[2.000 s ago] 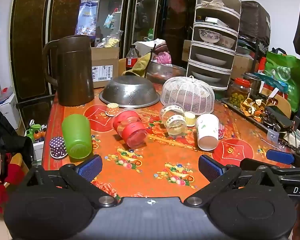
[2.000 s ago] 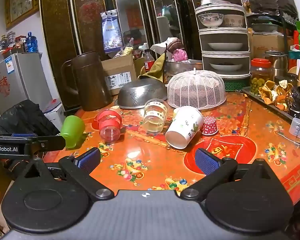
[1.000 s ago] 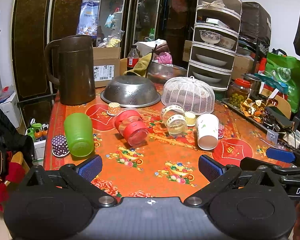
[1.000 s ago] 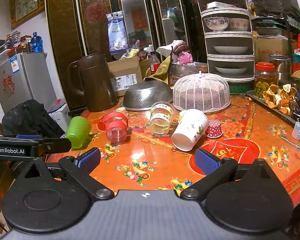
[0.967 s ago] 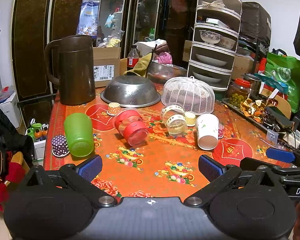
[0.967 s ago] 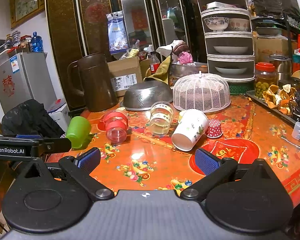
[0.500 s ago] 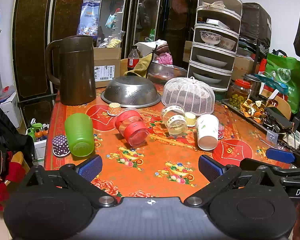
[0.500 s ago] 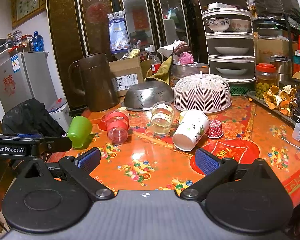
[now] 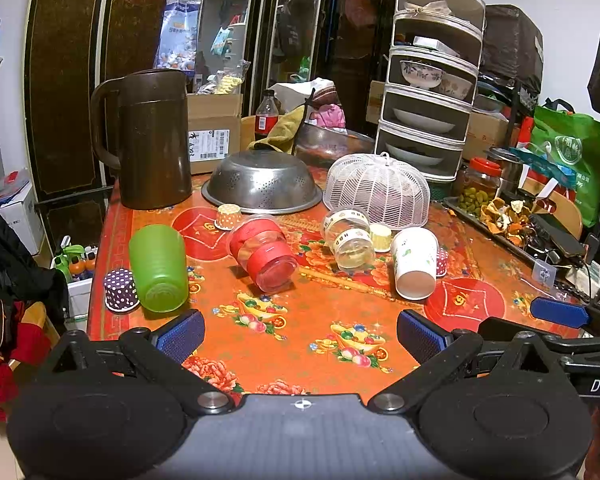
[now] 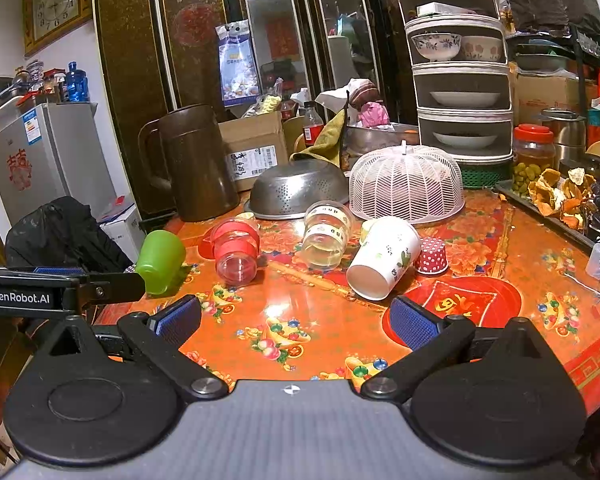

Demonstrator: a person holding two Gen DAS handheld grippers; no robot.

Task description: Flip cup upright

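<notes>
Several cups lie on their sides on the orange patterned table: a green plastic cup, a clear cup with red bands, a clear cup with white bands, and a white paper cup. My left gripper is open and empty, near the table's front edge, short of the cups. My right gripper is open and empty, in front of the paper cup.
A brown jug, an upturned steel colander and a white mesh food cover stand behind the cups. Small cupcake liners sit beside them. A tiered dish rack and a tray of peels are at right.
Both grippers have crept slightly forward and right toward the table; the cups have not moved and both grippers stay open.
</notes>
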